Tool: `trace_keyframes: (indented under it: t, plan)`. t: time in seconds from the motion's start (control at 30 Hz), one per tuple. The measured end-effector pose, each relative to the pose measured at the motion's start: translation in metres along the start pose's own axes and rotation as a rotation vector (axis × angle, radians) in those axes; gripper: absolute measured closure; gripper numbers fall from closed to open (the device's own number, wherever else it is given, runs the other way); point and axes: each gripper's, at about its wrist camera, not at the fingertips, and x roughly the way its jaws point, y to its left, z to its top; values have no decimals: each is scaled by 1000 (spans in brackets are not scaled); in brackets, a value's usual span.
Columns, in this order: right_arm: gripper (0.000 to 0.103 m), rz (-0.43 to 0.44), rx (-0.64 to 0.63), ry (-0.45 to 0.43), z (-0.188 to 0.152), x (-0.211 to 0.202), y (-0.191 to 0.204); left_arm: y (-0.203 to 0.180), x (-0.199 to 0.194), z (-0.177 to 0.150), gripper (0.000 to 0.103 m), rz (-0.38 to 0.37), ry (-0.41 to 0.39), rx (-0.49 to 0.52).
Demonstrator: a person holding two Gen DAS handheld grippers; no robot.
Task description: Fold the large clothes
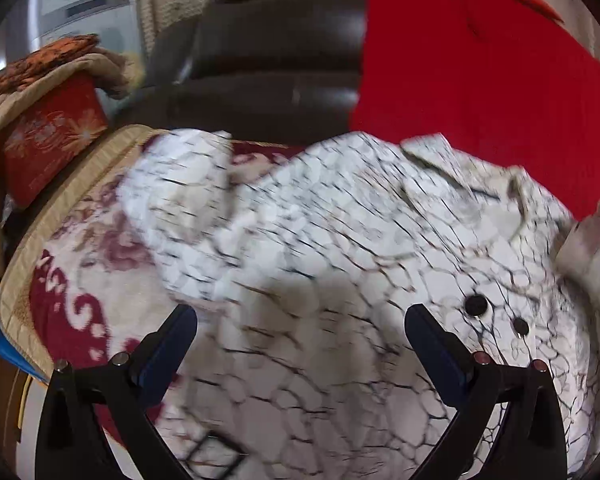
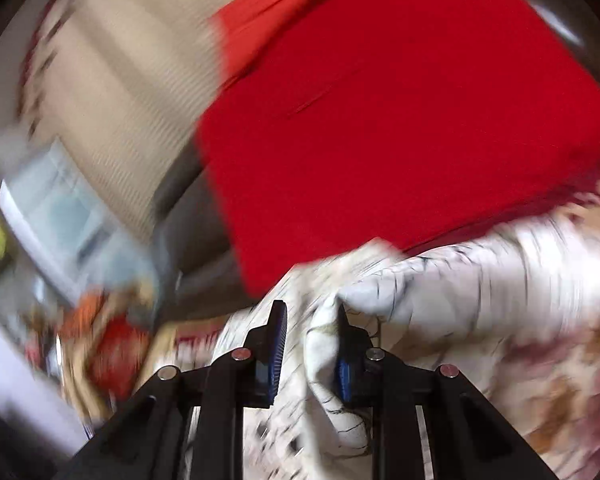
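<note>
While my left gripper (image 1: 300, 364) hangs with its jaws wide and nothing between them, the white shirt (image 1: 320, 240) with dark crackle lines lies spread beneath and beyond it, filling the gap between the two fingers. I see two black buttons (image 1: 476, 305) on the cloth just right of the right finger. The shirt rests on a red-and-cream patterned blanket (image 1: 72, 280) that shows at the near left. A red cloth (image 1: 480, 72) hangs at the far right over a dark sofa back (image 1: 268, 60), and a red cushion (image 1: 52, 140) sits at the far left.

On my right gripper (image 2: 308, 344) the jaws stand narrow, with a bunched fold of the shirt (image 2: 480, 280) between them; it lies against the right finger, but the blur keeps me from telling whether both pads press on it. From there the shirt trails to the right.
</note>
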Motion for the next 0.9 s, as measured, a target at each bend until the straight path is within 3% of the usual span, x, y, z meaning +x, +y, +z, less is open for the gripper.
trace_keyframes:
  t: [0.07,0.17,0.2,0.23,0.3,0.37,0.43,0.57,0.77,0.9]
  plan:
    - [79,13,-89,103,-26,23,35,15,-8,3,0,10,-29,-35]
    - [72,-24,-91,310,-70,61,53,31,-17,5,0,36,-76,-66]
    - [64,-46,-67,383,-87,69,49,34,-19,4,0,43,-86,-64]
    - [48,-56,-20,450,-102,76,43,34,-19,4,0,42,-88,-57]
    - [35,-4,102,499,-121,73,27,30,-17,3,0,12,-72,-32]
    - [31,16,210,472,-125,60,16,22,-20,3,0,-39,-53,-14]
    - [18,84,301,431,-124,40,11,10,-29,5,0,-108,-45,6]
    - [15,251,575,293,-117,2,-35,-27,-50,10,0,-231,-35,93]
    - [15,311,934,-32,-109,-49,-123,-119,-57,6,0,-255,38,271]
    - [15,319,1020,-92,-110,-66,-152,-180,-43,-9,0,-246,100,367]
